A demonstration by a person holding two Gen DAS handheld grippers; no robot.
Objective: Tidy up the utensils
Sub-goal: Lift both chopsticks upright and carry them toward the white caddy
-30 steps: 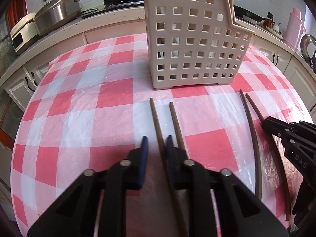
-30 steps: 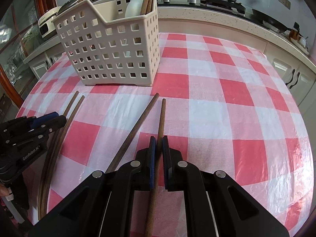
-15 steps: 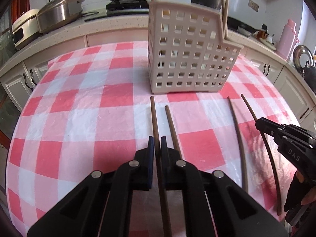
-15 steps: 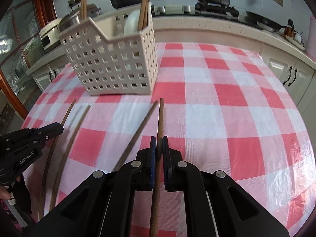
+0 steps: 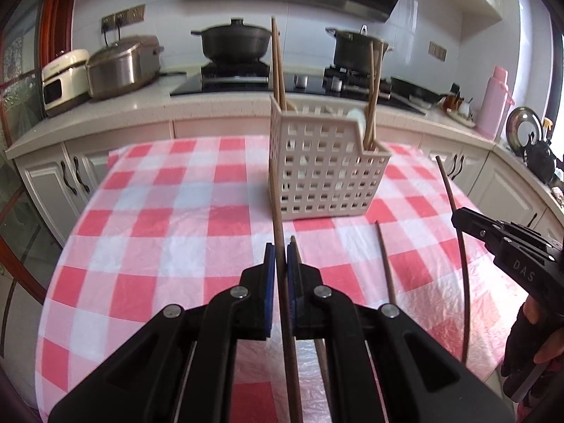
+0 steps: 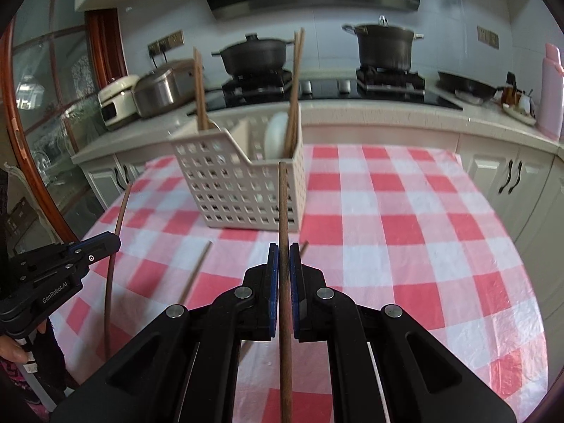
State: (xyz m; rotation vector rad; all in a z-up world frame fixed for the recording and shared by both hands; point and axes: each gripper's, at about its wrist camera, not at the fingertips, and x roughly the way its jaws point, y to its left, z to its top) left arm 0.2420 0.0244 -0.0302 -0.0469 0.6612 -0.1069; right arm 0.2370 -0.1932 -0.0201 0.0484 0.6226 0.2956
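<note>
My left gripper [image 5: 277,257] is shut on a brown chopstick [image 5: 276,208] and holds it raised above the checked table, pointing at the white perforated caddy [image 5: 324,179]. My right gripper [image 6: 284,257] is shut on another brown chopstick [image 6: 283,204], also lifted and pointing at the caddy [image 6: 243,183]. One chopstick [image 5: 386,264] lies on the cloth between the grippers and another [image 5: 298,257] lies just under the left fingers. The caddy holds several upright chopsticks [image 6: 294,91]. The right gripper shows at the right of the left wrist view [image 5: 458,216], the left gripper at the left of the right wrist view [image 6: 112,241].
The round table has a red and white checked cloth [image 6: 405,218]. Behind it runs a counter with a stove, two dark pots [image 5: 236,40], a rice cooker [image 5: 121,65] and a pink flask [image 5: 495,102]. Cabinets stand close behind the table.
Both grippers have lifted and tilted up with their chopsticks, which now stand clear of the cloth. The left gripper closed on its chopstick about a second ago.
</note>
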